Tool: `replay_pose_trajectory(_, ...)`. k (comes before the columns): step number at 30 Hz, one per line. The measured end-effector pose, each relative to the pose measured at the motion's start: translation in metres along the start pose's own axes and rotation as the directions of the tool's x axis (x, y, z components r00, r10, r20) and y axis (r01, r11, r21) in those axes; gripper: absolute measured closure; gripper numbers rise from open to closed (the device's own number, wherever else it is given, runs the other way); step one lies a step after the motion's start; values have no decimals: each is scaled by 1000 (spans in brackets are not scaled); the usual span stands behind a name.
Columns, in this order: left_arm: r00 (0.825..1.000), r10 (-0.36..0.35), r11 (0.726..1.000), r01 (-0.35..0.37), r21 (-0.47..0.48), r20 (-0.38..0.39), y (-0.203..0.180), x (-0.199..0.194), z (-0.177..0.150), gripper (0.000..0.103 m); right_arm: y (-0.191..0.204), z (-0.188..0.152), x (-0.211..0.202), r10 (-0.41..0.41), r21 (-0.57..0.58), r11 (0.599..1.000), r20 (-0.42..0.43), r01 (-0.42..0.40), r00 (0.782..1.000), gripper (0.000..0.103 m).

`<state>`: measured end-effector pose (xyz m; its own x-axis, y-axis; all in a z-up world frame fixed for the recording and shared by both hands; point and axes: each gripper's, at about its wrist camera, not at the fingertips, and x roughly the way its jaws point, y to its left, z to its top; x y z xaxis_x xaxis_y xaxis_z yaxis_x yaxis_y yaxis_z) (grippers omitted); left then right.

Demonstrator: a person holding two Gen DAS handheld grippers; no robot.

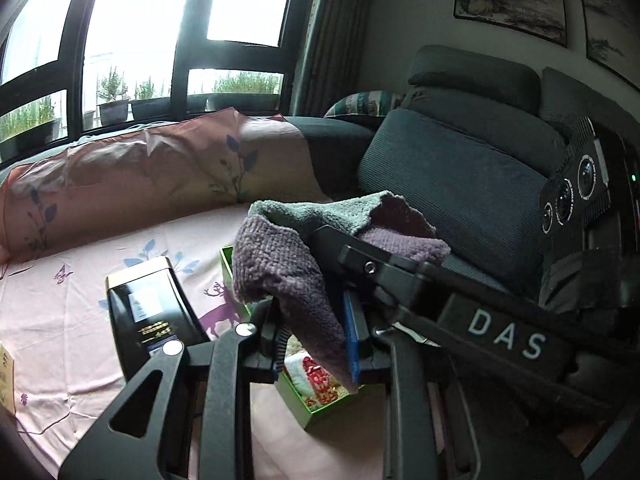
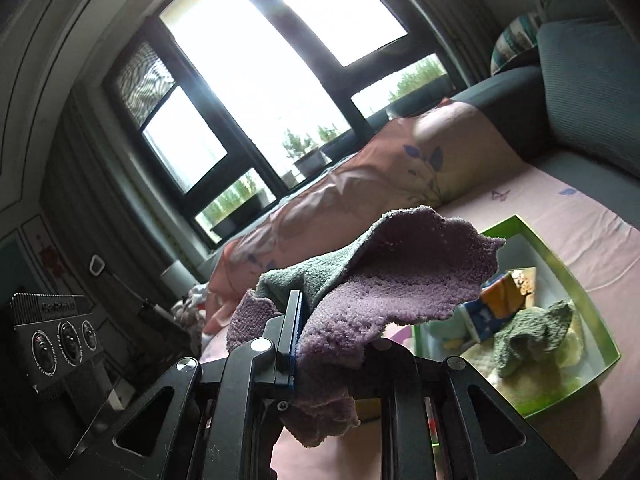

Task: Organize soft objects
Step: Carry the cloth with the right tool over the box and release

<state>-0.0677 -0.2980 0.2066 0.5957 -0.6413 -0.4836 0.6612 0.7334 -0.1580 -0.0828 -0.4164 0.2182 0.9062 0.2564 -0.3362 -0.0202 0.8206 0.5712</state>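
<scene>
Daylight from a black-framed window (image 1: 140,20) falls on the pink printed sheet (image 1: 72,288) spread over a dark grey sofa (image 1: 452,184), and we hold both grippers above that sheet with one cloth shared between them.

That cloth is a purple and grey-green towel (image 1: 280,264). In the left wrist view, our left gripper (image 1: 316,344) has its jaws closed on a hanging fold of the towel; the purple pile drops between the blue-edged pads and pokes out below them. From there the towel rises and runs away to the right, where the right gripper (image 1: 340,240) reaches in across the frame and pinches its far part beside the grey-green side.

In the right wrist view, the right gripper (image 2: 320,336) is clamped on the towel (image 2: 400,280) too. One blue-edged pad (image 2: 294,320) stands upright against the left of the cloth, while the other pad is buried under the purple pile. Most of the towel spreads up and to the right of the jaws, and a loose end hangs beneath them.

Below the towel sits an open green box (image 2: 568,276) on the sheet, with other soft pieces inside, among them a grey-green cloth (image 2: 528,336). We also see a black tin (image 1: 152,312) lying on the sheet to the left of the box (image 1: 320,408).
</scene>
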Motion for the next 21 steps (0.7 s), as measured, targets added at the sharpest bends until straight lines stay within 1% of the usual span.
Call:
replay_pose_trajectory(2,999,-28,1000,28,6,-28,-8,21,0,83,-22,3,0,-28,50,998,10,28,1000,83)
replay_pose_trajectory(4,997,-38,999,39,5,-66,-13,42,-2,81,-45,5,2,-47,107,993,3,47,999,83)
replay_pose_trajectory(7,990,-45,999,43,-23,-132,-13,69,-4,80,-74,6,11,-55,196,979,-38,61,998,83)
replay_pose_trajectory(10,981,-63,997,54,-54,-182,-11,89,-8,79,-92,3,18,-104,243,963,-71,119,992,83)
replay_pose_trajectory(12,975,-71,996,57,-68,-212,-12,98,-10,71,-99,1,23,-155,257,951,-90,173,984,83)
replay_pose_trajectory(13,972,-61,997,46,-70,-227,-12,100,-11,68,-101,0,24,-189,256,944,-103,210,976,83)
replay_pose_trajectory(14,971,-49,997,34,-64,-235,-14,101,-13,61,-104,0,24,-226,251,935,-119,249,967,81)
replay_pose_trajectory(15,971,-39,998,28,-49,-237,-15,100,-14,55,-105,0,24,-253,251,927,-129,278,959,70)
replay_pose_trajectory(16,972,-30,999,24,-31,-234,-16,99,-14,50,-109,-1,20,-267,257,921,-126,292,955,63)
replay_pose_trajectory(17,974,-21,1000,18,-18,-225,-15,95,-15,37,-111,-2,16,-270,265,919,-111,290,957,46)
replay_pose_trajectory(18,977,-10,1000,8,-12,-214,-15,92,-15,26,-112,-2,11,-266,273,920,-91,281,960,34)
replay_pose_trajectory(19,979,4,1000,-6,-8,-204,-15,88,-14,23,-113,-1,7,-263,275,922,-74,273,962,31)
replay_pose_trajectory(21,982,19,1000,-20,-4,-187,-13,80,-12,13,-109,0,-2,-275,264,923,-53,279,960,26)
